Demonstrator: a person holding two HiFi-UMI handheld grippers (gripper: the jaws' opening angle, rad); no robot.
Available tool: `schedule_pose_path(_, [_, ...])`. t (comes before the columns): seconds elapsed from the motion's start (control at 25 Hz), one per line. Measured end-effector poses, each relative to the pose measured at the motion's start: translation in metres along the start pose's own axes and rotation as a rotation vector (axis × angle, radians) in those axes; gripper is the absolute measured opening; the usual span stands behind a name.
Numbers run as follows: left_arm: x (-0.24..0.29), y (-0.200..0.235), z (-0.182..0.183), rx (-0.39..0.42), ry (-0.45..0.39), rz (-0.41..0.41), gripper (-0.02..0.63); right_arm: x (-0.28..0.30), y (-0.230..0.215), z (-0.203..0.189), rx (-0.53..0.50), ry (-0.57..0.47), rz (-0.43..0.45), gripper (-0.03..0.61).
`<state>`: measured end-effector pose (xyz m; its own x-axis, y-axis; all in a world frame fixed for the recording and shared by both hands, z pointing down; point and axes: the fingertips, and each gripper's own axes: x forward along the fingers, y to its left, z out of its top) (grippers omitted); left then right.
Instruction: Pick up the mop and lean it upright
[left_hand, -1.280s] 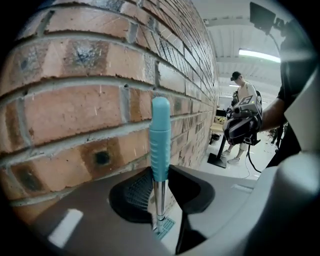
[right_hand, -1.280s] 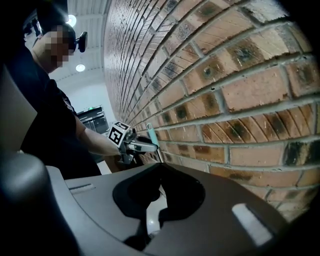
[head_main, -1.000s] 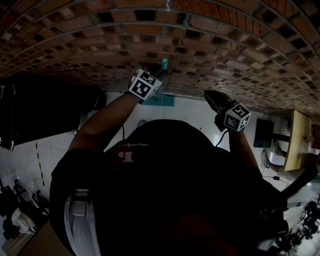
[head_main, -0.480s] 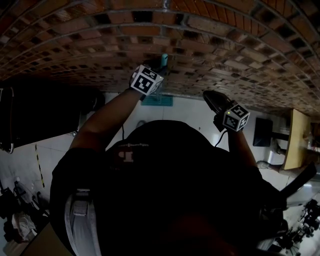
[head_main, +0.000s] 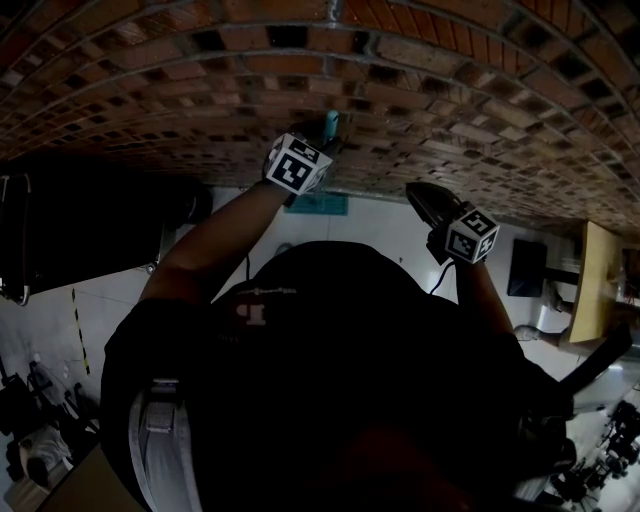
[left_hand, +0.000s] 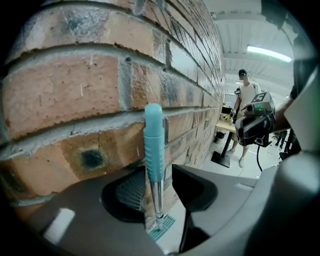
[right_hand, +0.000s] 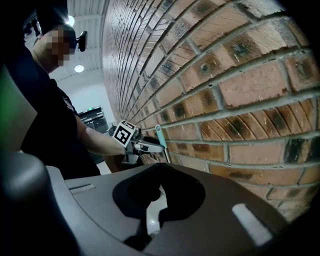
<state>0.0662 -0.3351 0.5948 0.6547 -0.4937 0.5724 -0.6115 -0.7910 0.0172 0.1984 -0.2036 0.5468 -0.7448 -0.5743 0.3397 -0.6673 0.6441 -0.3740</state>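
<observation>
my left hand-held gripper (left_hand: 159, 174) has just been opening its jaws. the mop (left_hand: 154, 142) stands between them with a gap showing on the right side, so i judge the pads are not clamping it. its teal grip stands upright, close against the brick wall (left_hand: 75, 90), and its head (left_hand: 161, 227) is down on the floor. to me the lean looks done and the release is under way. my right hand-held gripper (right_hand: 159, 170) hangs well apart from the mop, jaws together on nothing.
</observation>
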Motion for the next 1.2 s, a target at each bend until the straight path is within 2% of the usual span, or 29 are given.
schedule_pose_path(0.24, [-0.009,-0.001,-0.006,-0.024,-0.008,-0.010,0.167,0.003,0.000,0.000,-0.002,0.000,0.015,0.014])
schedule_pose_path(0.4, [-0.027,0.003,-0.008,-0.045,-0.056,-0.014,0.169,0.003,-0.001,0.002,-0.006,0.005,0.012,0.014])
schedule_pose_path(0.6, [-0.066,0.010,-0.005,-0.091,-0.156,-0.042,0.169,0.001,-0.001,0.007,-0.017,0.003,0.012,0.014])
schedule_pose_path(0.8, [-0.116,0.023,-0.003,-0.158,-0.283,-0.115,0.162,0.003,-0.003,0.014,-0.031,-0.001,0.014,0.014])
schedule_pose_path(1.08, [-0.184,0.049,-0.002,-0.253,-0.455,-0.154,0.088,0.013,0.000,0.024,-0.044,-0.017,0.026,0.014])
schedule_pose_path(1.2, [-0.198,0.051,-0.007,-0.278,-0.494,-0.157,0.069,0.018,0.004,0.028,-0.051,-0.016,0.039,0.014])
